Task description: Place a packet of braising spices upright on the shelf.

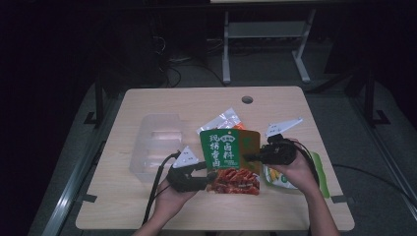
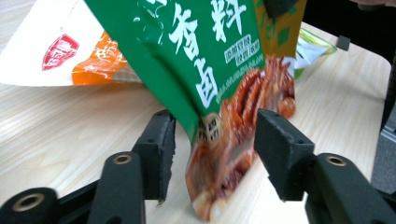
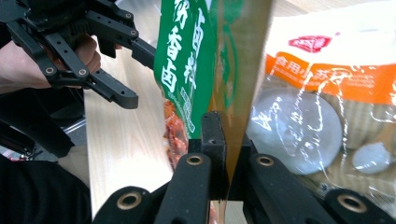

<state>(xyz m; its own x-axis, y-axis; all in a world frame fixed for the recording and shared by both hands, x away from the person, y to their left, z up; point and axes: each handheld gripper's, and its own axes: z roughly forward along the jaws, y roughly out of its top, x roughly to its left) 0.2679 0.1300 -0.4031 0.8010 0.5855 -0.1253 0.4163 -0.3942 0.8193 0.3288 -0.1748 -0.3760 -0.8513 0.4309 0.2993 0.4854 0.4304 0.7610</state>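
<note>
Pinching the green-and-orange printed plastic pouch point(image 3: 196, 70) in my right gripper point(image 3: 224, 144) keeps it up — my left gripper point(image 2: 212, 140) sits spread around its bottom.

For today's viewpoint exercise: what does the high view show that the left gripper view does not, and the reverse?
High view alone: the clear tray, the table hole, and the right gripper shut on the green pouch's edge. Left gripper view alone: the left gripper's open jaws standing apart from the pouch's lower end. Both: the pouch, the white-orange bag and the table.
</note>
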